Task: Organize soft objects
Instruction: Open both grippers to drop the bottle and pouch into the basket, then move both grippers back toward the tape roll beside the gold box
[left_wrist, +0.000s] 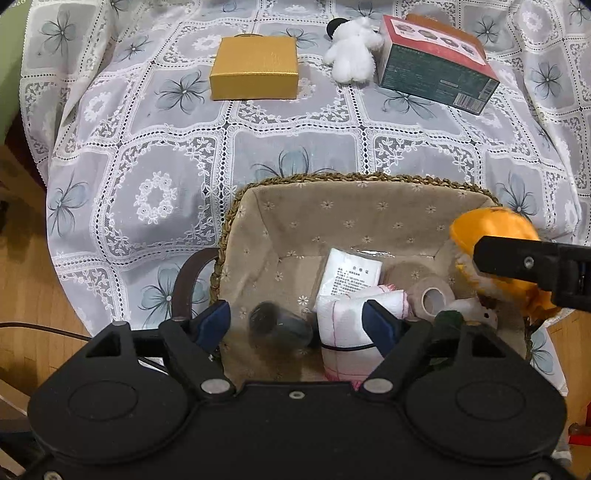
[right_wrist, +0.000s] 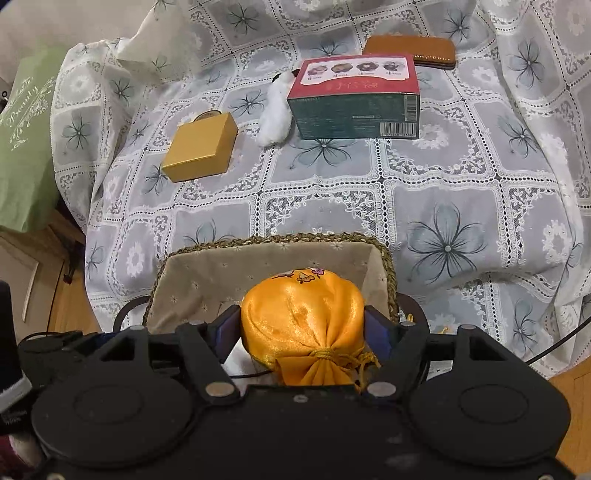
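Lace tablecloth (right_wrist: 369, 192) over wood floor (left_wrist: 22, 258)

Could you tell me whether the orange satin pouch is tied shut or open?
Tied shut: the orange satin pouch, held in the right gripper, has its neck cinched by a knotted cord.

Orange satin pouch (right_wrist: 303, 321) over basket (right_wrist: 384, 258); white plush (left_wrist: 352, 50) on tablecloth.

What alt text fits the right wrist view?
The right claw grips a tied orange satin pouch over a fabric-lined wicker basket. Beyond, on a lace floral tablecloth, sit a gold box, a white plush toy, a red-and-green carton and a tan wallet.
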